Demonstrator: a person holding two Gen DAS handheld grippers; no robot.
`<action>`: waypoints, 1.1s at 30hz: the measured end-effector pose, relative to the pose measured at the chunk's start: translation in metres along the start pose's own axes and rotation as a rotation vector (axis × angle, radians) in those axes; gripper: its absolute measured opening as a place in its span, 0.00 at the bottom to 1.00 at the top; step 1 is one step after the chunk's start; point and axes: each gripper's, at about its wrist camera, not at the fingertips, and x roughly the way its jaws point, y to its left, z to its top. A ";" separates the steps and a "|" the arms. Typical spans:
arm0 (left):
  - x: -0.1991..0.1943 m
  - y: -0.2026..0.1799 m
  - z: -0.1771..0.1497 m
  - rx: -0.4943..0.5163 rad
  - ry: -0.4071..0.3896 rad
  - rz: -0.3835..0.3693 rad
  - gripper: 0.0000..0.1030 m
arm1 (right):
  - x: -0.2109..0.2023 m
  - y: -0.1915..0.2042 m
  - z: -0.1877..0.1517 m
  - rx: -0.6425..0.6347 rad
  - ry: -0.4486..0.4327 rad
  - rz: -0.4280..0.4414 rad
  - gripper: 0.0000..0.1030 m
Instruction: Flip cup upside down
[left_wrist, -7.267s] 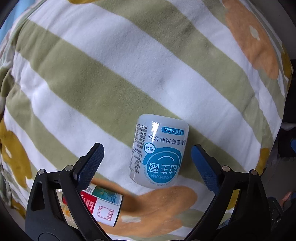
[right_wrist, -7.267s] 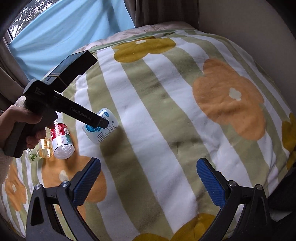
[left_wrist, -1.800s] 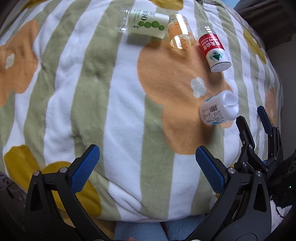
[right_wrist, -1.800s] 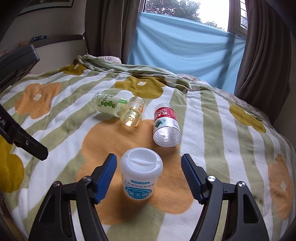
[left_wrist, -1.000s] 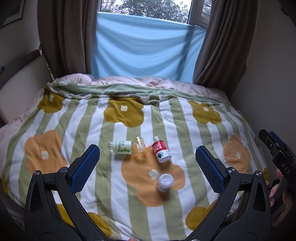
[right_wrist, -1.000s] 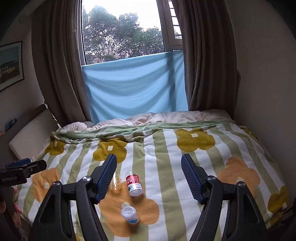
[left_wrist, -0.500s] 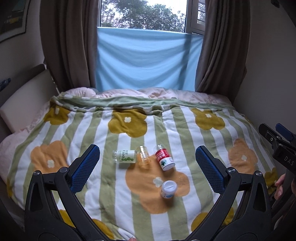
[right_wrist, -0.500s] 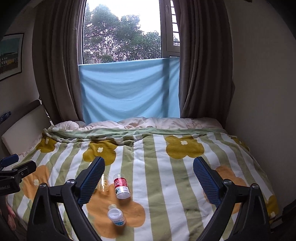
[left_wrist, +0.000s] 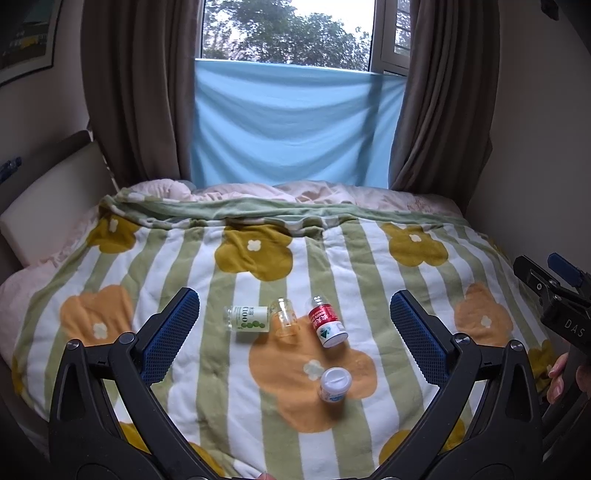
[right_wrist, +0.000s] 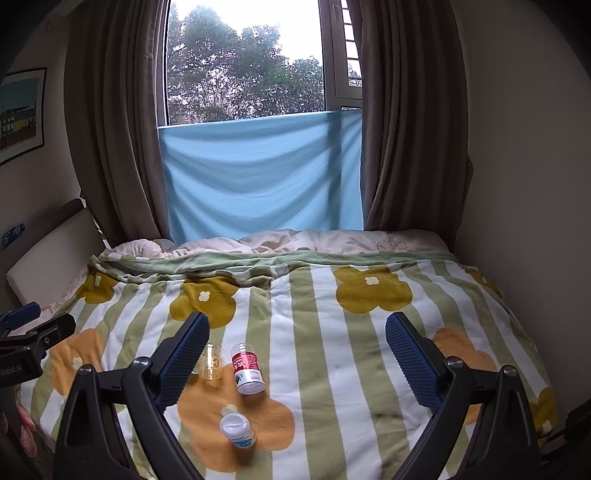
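Observation:
The white cup (left_wrist: 334, 384) with a blue label stands with its closed flat end up on an orange flower of the striped blanket (left_wrist: 369, 258), and nothing touches it. The right wrist view shows the same cup (right_wrist: 237, 430) low and centre-left. My left gripper (left_wrist: 292, 295) is open and empty, held well back from the bed. My right gripper (right_wrist: 297, 317) is also open and empty, far from the cup. Each gripper shows at the edge of the other's view: right gripper (left_wrist: 554, 291), left gripper (right_wrist: 33, 332).
Behind the cup lie a red-labelled container (left_wrist: 327, 326), a clear cup (left_wrist: 283, 321) and a green-labelled container (left_wrist: 246, 318), all on their sides. A wall runs along the bed's right side, a headboard (left_wrist: 44, 192) along the left. Curtains and a blue cloth (left_wrist: 291, 125) hang beyond.
Both grippers have drawn far back from the cup since 1.8 s ago, and the whole bed is now in view. The right gripper's fingers spread wider. The cup stays standing where it was.

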 end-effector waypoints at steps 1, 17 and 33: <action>0.000 0.000 0.000 0.000 -0.002 0.000 1.00 | 0.000 0.001 0.000 -0.006 0.000 -0.007 0.93; 0.001 0.003 0.003 0.011 -0.009 0.008 1.00 | 0.002 0.008 0.003 -0.019 -0.006 -0.012 0.93; 0.001 0.012 0.005 0.017 -0.013 0.018 1.00 | 0.004 0.010 0.003 -0.017 -0.003 -0.008 0.93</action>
